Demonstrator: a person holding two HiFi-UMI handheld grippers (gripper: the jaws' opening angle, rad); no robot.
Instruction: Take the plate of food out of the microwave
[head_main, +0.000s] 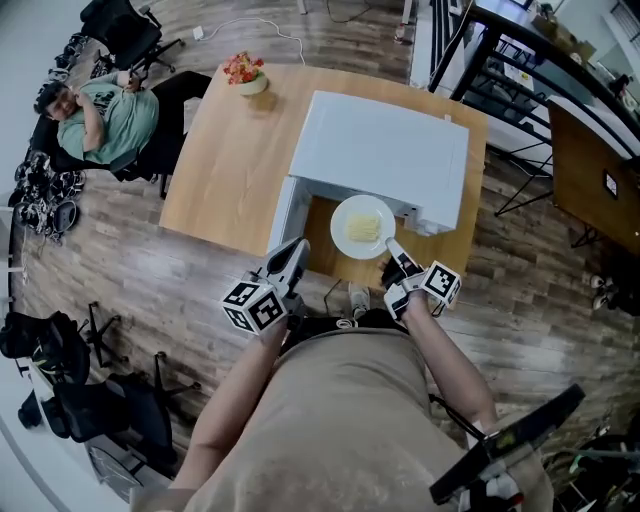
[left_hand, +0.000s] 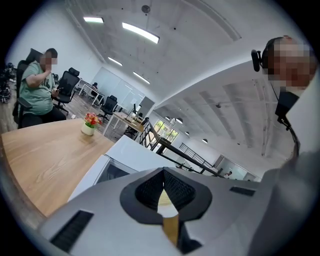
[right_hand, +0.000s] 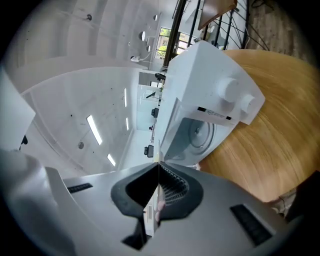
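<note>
Plate of food (head_main: 345, 215) clamped by right gripper (head_main: 392, 250), microwave (head_main: 385, 150) just beyond tips.
Left gripper (head_main: 297, 250) alongside, its 2 jaws closed, empty.

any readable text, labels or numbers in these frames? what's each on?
No text can be read.
Dark strip on the microwave panel: white print, too small to read.
Left cube and right cube: black-and-white square markers only, no words or numbers.
Board at far right: small pale mark, too small to read.
</note>
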